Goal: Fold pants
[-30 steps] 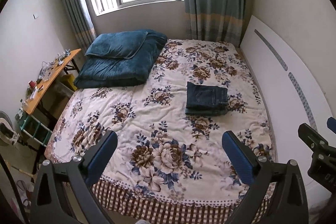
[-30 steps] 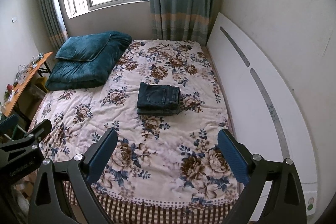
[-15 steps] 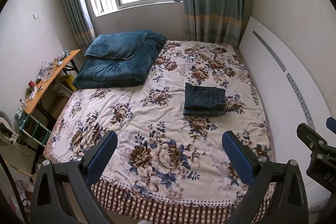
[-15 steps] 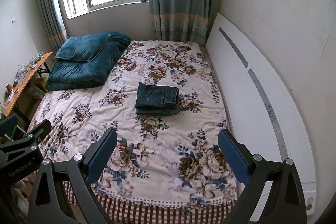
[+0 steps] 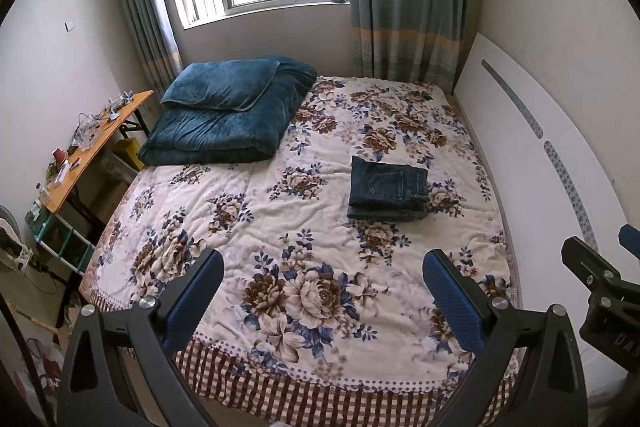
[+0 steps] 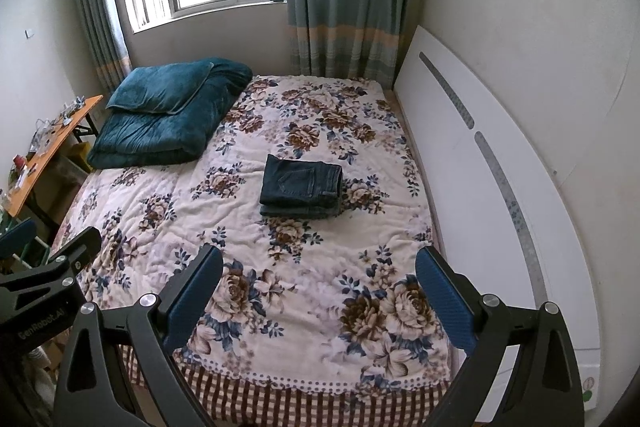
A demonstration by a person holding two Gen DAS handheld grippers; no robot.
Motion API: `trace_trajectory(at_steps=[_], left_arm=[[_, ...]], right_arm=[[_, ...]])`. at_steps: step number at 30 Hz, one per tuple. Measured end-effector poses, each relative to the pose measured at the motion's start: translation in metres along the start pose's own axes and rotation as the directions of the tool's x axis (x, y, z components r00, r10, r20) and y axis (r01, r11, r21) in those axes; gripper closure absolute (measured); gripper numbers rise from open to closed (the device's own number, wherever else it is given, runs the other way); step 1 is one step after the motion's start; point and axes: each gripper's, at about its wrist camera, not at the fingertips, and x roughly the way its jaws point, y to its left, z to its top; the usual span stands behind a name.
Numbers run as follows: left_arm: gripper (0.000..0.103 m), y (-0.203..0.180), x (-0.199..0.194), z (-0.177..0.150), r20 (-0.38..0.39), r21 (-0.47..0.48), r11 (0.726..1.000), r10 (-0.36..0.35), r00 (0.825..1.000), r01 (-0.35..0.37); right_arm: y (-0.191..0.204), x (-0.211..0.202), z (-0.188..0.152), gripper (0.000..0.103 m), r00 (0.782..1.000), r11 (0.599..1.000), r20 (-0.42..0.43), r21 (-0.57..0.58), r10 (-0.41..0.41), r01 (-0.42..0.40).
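Note:
Dark blue jeans (image 5: 387, 188) (image 6: 301, 186) lie folded into a compact rectangle, back pocket up, on the floral bedspread (image 5: 280, 227) (image 6: 248, 227), right of the bed's middle. My left gripper (image 5: 323, 285) hangs open above the bed's foot, well short of the jeans, nothing between its blue pads. My right gripper (image 6: 319, 281) is open too, at a similar distance and empty. Each gripper's black frame shows at the edge of the other's view.
A folded teal quilt (image 5: 228, 115) (image 6: 160, 115) with a pillow lies at the bed's far left. A white headboard panel (image 5: 532, 163) (image 6: 480, 163) leans along the right wall. A cluttered wooden side table (image 5: 92, 147) stands left of the bed. Window and curtains are behind.
Both views have drawn back slightly from the bed, so the folded jeans sit a little farther off. Both grippers stay open and empty.

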Motion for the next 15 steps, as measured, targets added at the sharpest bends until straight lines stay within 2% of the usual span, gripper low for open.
trace_trajectory(at_steps=[15], left_arm=[[0.001, -0.003, -0.006, -0.014, -0.004, -0.022, 1.0, -0.001, 1.0, 0.001]], right_arm=[[0.01, -0.004, -0.01, 0.004, 1.0, 1.0, -0.008, -0.009, 0.014, -0.014]])
